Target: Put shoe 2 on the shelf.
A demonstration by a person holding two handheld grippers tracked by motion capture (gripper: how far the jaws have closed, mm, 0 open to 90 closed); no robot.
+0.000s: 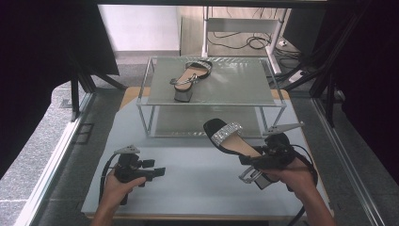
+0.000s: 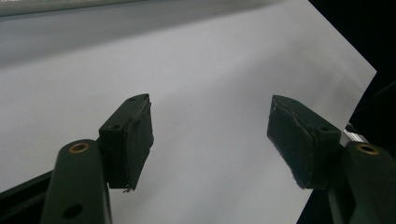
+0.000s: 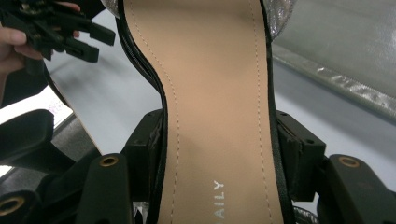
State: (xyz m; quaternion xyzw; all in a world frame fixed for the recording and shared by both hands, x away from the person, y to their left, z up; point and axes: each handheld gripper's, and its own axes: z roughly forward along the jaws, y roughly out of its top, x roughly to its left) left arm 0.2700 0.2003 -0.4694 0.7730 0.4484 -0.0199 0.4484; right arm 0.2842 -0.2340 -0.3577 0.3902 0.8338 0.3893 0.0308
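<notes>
A black heeled sandal (image 1: pixel 229 139) with a glittery silver strap hangs above the table's right side, toe toward the rack. My right gripper (image 1: pixel 260 160) is shut on the sandal across its waist; its tan insole (image 3: pixel 215 107) runs up between the two jaws. A matching sandal (image 1: pixel 190 77) lies on the rack's top shelf (image 1: pixel 235 82). My left gripper (image 1: pixel 157 171) is held low over the table's left front, open, with bare white tabletop (image 2: pixel 201 93) between its pads (image 2: pixel 135 140).
A two-level metal rack (image 1: pixel 151 115) with glass shelves stands at the back of the white table (image 1: pixel 188 188). The lower shelf is bare. Black curtains hang at both sides, and cables lie on the floor behind the rack.
</notes>
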